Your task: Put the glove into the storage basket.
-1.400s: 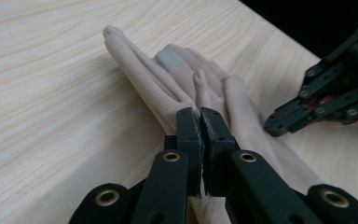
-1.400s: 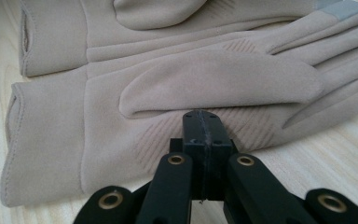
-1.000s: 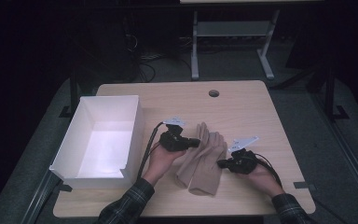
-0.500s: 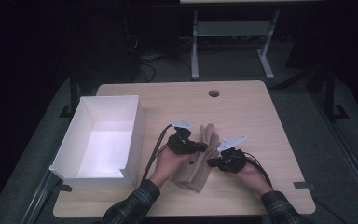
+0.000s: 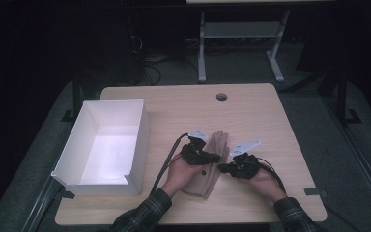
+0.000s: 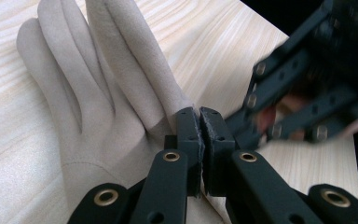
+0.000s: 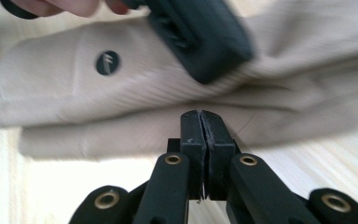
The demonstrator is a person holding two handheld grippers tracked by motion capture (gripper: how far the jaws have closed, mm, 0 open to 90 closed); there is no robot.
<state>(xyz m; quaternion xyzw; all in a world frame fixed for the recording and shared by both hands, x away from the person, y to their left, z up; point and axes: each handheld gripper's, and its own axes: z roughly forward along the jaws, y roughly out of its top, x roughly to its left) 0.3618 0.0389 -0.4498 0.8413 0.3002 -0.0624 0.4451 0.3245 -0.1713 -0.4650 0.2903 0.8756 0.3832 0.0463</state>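
Beige gloves (image 5: pixel 212 162) lie fingers pointing away; left gripper (image 5: pixel 214 157) and right gripper (image 5: pixel 223 168) pinch them.

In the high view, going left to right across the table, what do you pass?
White box → left gripper → beige gloves → right gripper. The grommet hole lies farther back, so it is left out.

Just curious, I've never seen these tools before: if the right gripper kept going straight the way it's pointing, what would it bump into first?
Most likely the beige glove. The right gripper points at its near edge, jaws shut; the left gripper lies beyond, over the glove. How close the tips already are is hard to judge.
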